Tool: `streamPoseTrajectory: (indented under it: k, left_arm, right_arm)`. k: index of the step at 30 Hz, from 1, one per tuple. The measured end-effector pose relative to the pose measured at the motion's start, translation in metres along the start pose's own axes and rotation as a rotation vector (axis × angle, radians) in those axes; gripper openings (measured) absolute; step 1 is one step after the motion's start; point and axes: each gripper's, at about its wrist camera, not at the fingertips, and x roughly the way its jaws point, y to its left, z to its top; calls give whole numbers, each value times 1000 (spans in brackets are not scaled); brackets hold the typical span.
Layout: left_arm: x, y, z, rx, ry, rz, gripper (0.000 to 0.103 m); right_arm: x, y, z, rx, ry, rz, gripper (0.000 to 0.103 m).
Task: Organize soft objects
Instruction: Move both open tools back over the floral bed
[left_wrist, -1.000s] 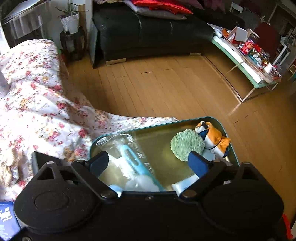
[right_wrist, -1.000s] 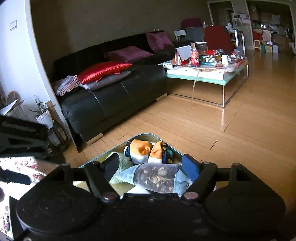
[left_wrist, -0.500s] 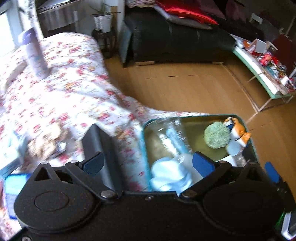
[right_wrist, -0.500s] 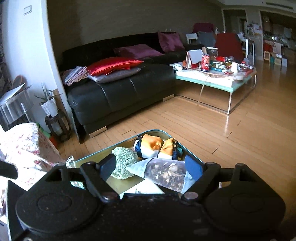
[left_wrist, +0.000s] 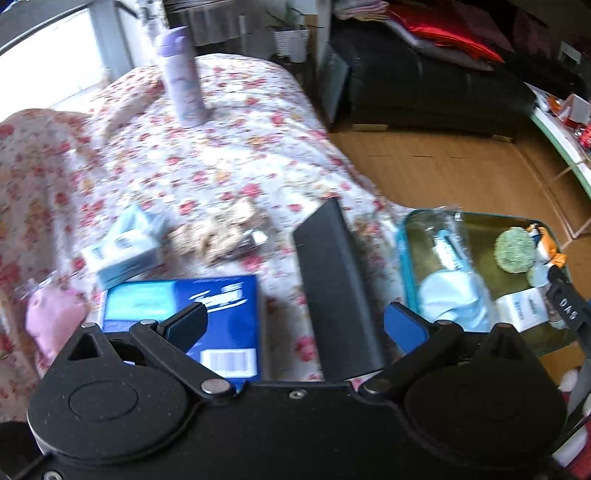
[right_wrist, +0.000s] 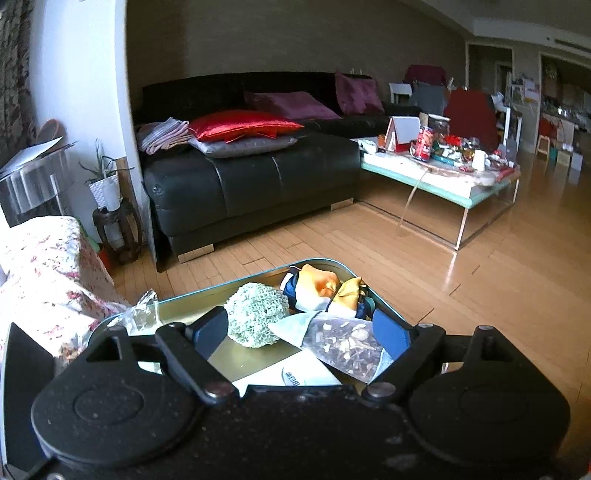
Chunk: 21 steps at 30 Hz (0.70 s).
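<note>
A teal-rimmed tin tray (right_wrist: 334, 263) sits at the edge of a floral-covered table (left_wrist: 221, 155). In it lie a green knitted ball (right_wrist: 255, 315), an orange, white and blue soft toy (right_wrist: 317, 288), a clear sachet of dried bits (right_wrist: 351, 345) and a light blue wrapped item (left_wrist: 448, 295). My right gripper (right_wrist: 301, 334) is open over the tray, with the sachet lying between its fingers. My left gripper (left_wrist: 295, 323) is open and empty above the table, over a black flat object (left_wrist: 338, 291) and a blue box (left_wrist: 177, 302). The tray also shows at the right of the left wrist view (left_wrist: 404, 236).
On the floral cloth lie a pale blue carton (left_wrist: 125, 247), a beige crumpled soft item (left_wrist: 218, 230), a pink soft item (left_wrist: 51, 317) and an upright lilac bottle (left_wrist: 183, 74). A black sofa (right_wrist: 251, 184) and a cluttered glass coffee table (right_wrist: 443, 173) stand across the wooden floor.
My left gripper swung left, away from the tray, and now faces the table's objects. My right gripper pulled back and rose slightly; the sachet lies lower in the tray.
</note>
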Motion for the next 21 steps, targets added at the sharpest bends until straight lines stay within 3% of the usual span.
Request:
streamPoseTrajectory:
  k: [10,21]
  left_arm:
    - [-12,61,-24,-94,-2,68,98]
    - [-23,152,-45,-239,-17,201,99]
  right_arm:
    - [-7,5,-5,-39,6,23,90]
    - [-20,14,-11,-92,22,57,93]
